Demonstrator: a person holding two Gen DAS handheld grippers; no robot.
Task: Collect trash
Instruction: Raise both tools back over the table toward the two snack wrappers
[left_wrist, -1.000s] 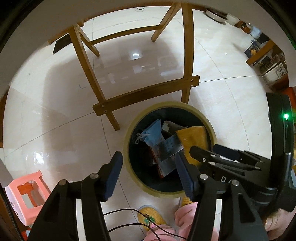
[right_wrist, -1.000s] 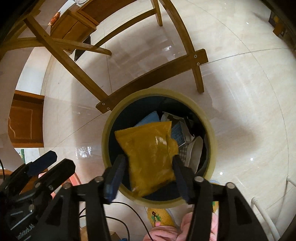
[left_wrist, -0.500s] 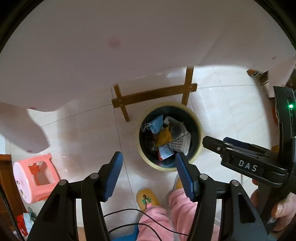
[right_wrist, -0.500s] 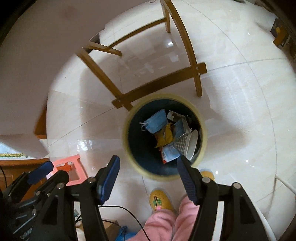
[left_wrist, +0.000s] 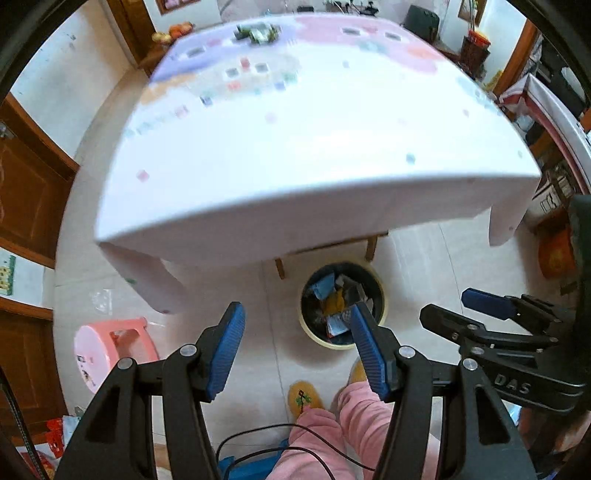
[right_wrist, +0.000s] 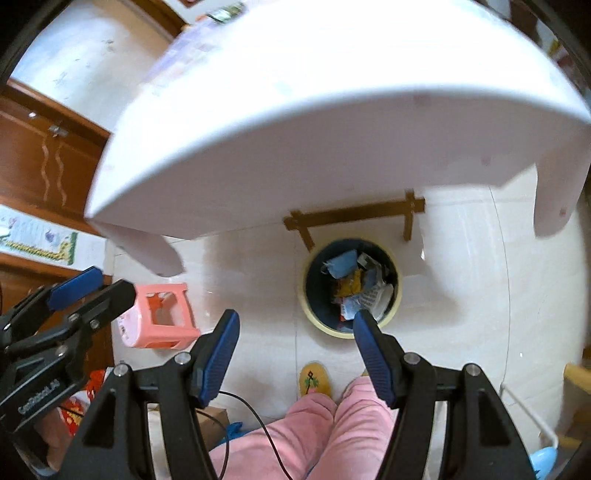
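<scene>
Where the floor shows below the table edge, at lower centre-right of the left wrist view, the bin (left_wrist: 342, 309) stands round and dark inside with a pale yellow rim, holding a heap of trash (left_wrist: 337, 303): a blue piece at the upper left of the heap, a yellow packet in the middle, grey and white wrappers to the right, and a red-edged scrap at the bottom. In the right wrist view it sits at centre right, the same heap visible inside. The left gripper (left_wrist: 297, 334) has its blue-padded jaws apart with nothing between them; its right pad overlaps the bin's rim in the picture. The right gripper (right_wrist: 295, 336) likewise has its jaws apart and empty, with the floor showing through the gap. A table (left_wrist: 295, 147) under a white cloth with small coloured squares fills the upper half of both views, blurred, and its hanging edge hides the floor behind the bin. A wooden rail (right_wrist: 354, 214) of the table's frame crosses just above the bin. A pink stool (right_wrist: 159, 315) stands at the left, well apart from the bin. Pink trouser legs (right_wrist: 325, 428) and a yellow slipper (right_wrist: 314, 380) show at the bottom, just below the bin. Something green lies at the table's far end, too blurred to tell.
</scene>
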